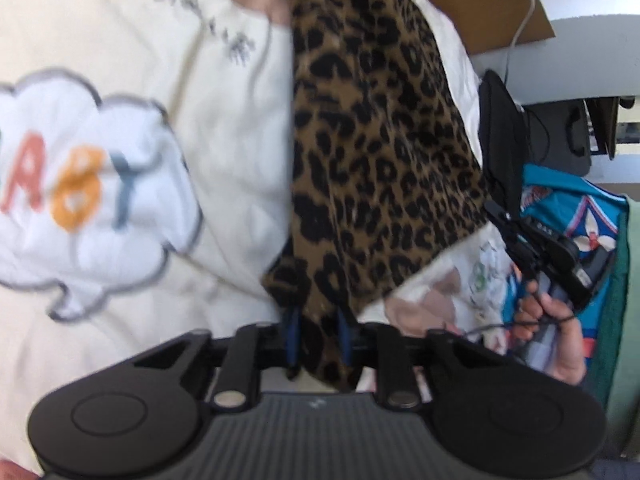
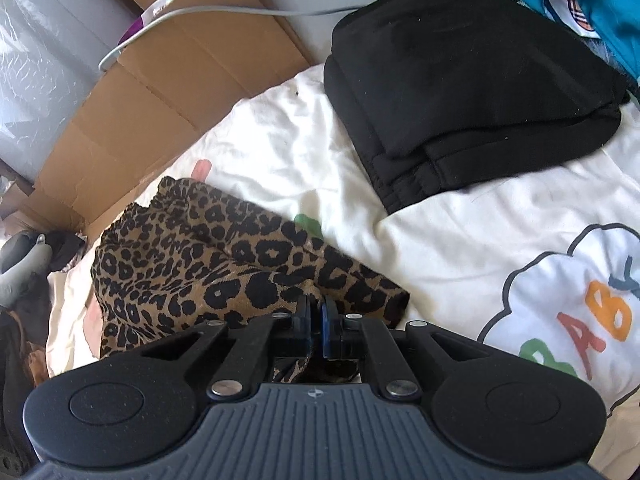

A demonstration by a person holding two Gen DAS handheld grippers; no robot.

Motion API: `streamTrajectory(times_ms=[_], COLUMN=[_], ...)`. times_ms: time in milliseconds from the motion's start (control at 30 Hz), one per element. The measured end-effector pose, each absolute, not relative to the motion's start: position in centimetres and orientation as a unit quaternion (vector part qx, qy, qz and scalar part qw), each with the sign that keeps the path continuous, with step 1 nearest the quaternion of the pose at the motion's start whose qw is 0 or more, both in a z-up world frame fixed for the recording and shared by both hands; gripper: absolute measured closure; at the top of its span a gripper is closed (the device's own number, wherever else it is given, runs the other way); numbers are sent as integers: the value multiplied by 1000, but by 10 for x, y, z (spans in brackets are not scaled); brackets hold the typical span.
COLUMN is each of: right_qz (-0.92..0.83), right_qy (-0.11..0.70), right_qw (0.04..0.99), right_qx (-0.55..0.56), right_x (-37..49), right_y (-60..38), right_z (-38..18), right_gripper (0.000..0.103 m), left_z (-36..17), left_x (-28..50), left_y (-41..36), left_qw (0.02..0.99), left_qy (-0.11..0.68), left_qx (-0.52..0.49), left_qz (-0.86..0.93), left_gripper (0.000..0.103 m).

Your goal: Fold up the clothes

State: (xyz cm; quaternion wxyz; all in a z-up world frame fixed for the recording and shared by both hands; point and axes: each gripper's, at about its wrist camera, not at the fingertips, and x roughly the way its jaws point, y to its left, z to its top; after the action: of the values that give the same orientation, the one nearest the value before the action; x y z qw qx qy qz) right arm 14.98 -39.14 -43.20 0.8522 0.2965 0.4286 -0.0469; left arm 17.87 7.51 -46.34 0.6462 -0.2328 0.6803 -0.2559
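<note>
Leopard-print fabric [image 1: 376,152] is the item in hand, and both of your grippers have it. Starting at your left: the left gripper [image 1: 316,344] has its blue pads closed on the cloth, one at each side of a bunched corner, and the garment runs forward and away from the fingers, lifted off the cream quilt [image 1: 120,40]. To the left of that gripper lies the quilt's cloud patch with coloured letters [image 1: 80,192]; the garment is clear of it. To the right and ahead, your other hand [image 1: 560,340] grips the second tool's handle, so the two grips appear to sit on neighbouring corners of one edge.

Moving to your right gripper [image 2: 318,320]: its jaws are pressed nearly together with a thin fold of the leopard cloth pinched between them. The rest of the garment is heaped ahead and to the left of the fingers, resting on the quilt near flattened cardboard [image 2: 180,80]. Ahead and to the right sits a folded black garment [image 2: 472,80], well apart, presumably already finished.

Judgement: you hold two corners to spread the piece flat. The heap ahead of the right gripper remains crumpled, so the fold proper is not yet made.
</note>
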Motion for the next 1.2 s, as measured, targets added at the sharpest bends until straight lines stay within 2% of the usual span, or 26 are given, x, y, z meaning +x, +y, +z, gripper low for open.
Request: streamTrajectory(times_ms=[33,100,467,500,533,600,633,767,800,833,900,1200], right_qz=[-53,-66,-78,-75,-74,-70,-67,-45,-40,-36,-31,-41], right_qy=[428,427,424,420,417,408,404,431,438,444,442,438], right_qw=[852,852,847,850,852,857,858,854,852,849,851,859], right_qx=[296,295,310,307,306,308,309,287,285,285,284,262], right_x=[149,147,137,137,137,135,134,141,143,145,146,145], right_y=[-394,-398,-414,-412,-412,-411,-410,-397,-394,-392,-391,-396], right_z=[-431,-429,-433,-431,-429,-427,-426,-435,-439,-443,-440,-424], right_gripper=[100,102,101,92,71,46,46,49,59,76,101,101], left_z=[-463,-461,-458,-456,-455,-455,-455,-454,-453,-453,-451,-436], left_x=[178,175,177,176,176,176,175,174,174,174,174,176], left_y=[76,76,84,84,83,84,84,84,84,84,85,87], left_qw=[647,650,651,653,655,655,655,656,656,656,657,655], left_qy=[679,675,680,679,678,678,678,677,676,676,675,667], left_qx=[-231,-226,-211,-209,-207,-207,-208,-206,-205,-204,-202,-198], left_qz=[-259,-265,-262,-263,-263,-262,-262,-264,-265,-265,-268,-295], left_gripper=[97,100,100,100,100,100,100,100,100,100,100,100])
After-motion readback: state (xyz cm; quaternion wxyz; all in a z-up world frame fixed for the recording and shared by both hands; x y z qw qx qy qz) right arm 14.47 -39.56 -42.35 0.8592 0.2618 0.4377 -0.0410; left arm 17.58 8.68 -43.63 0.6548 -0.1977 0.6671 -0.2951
